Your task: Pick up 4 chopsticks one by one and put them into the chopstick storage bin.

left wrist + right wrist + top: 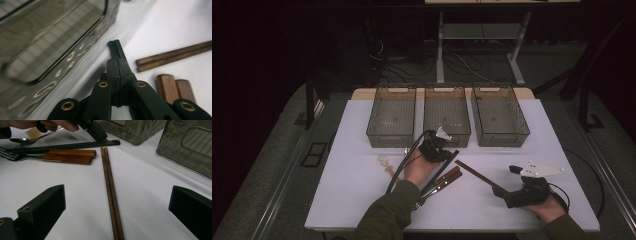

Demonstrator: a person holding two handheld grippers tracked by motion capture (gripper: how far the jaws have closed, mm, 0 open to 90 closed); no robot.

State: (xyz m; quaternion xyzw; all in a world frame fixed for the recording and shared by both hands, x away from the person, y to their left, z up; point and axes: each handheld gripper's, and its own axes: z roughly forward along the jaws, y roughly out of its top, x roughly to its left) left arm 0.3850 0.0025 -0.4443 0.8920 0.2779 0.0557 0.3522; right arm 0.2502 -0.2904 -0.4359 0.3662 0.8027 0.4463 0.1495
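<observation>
My left gripper (443, 155) (117, 62) is shut on a pair of black chopsticks (115, 48) just in front of the middle bin (447, 136). The sticks run from the jaws back toward the person (432, 182) and lie low over the table (62, 146). In the right gripper view, the left gripper (96, 131) grips the black chopsticks near their far end. My right gripper (506, 181) (117, 191) rests at the front right with its jaws wide open. A pair of brown chopsticks (477, 172) (110, 182) lies on the table between those jaws, untouched.
Three smoky see-through bins (392, 135) (499, 137) stand in a row at the back of the white table (362, 200). Two wooden-handled utensils (448, 177) (70, 156) (175, 87) lie beside the black sticks. A spoon (25, 139) lies farther left.
</observation>
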